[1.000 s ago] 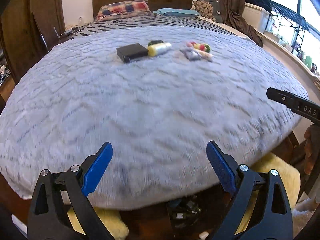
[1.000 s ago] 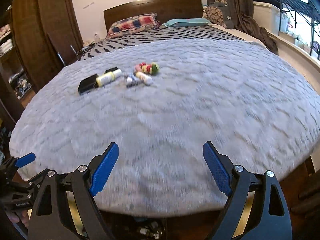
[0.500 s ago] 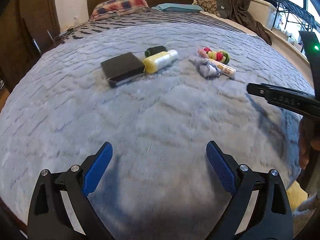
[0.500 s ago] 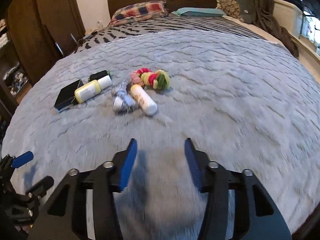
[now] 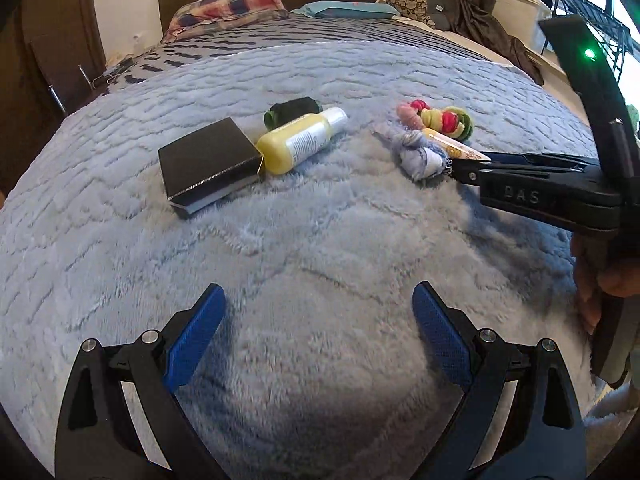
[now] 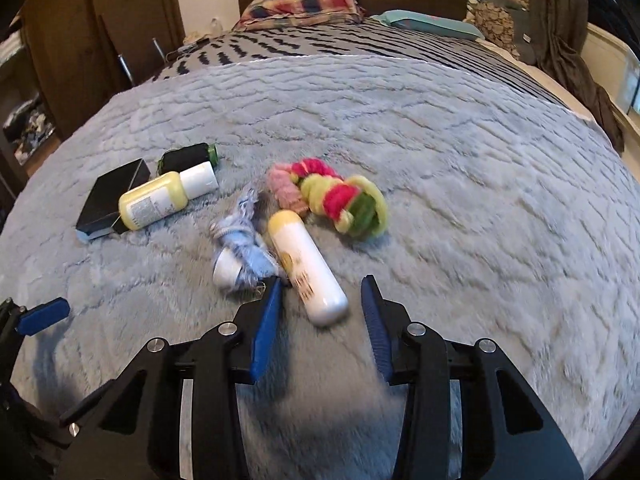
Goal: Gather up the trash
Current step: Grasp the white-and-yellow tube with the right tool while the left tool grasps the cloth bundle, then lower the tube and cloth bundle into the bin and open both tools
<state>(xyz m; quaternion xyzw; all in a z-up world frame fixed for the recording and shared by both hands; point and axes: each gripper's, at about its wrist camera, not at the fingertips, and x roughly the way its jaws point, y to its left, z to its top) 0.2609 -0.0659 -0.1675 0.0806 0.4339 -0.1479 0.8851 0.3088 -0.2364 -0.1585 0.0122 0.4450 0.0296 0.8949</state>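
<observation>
On the grey fluffy bedspread (image 6: 440,160) six items lie in a loose cluster left of the frame's centre in the right wrist view. A flat black box (image 6: 110,200) lies furthest left, touching a yellow bottle with a white cap (image 6: 160,200) on its side; a dark spool (image 6: 188,156) sits just behind. A crumpled blue-and-white scrap (image 6: 240,244) lies beside a white tube with a yellow end (image 6: 306,268). A pink, yellow and green yarn bundle (image 6: 340,200) lies behind.
</observation>
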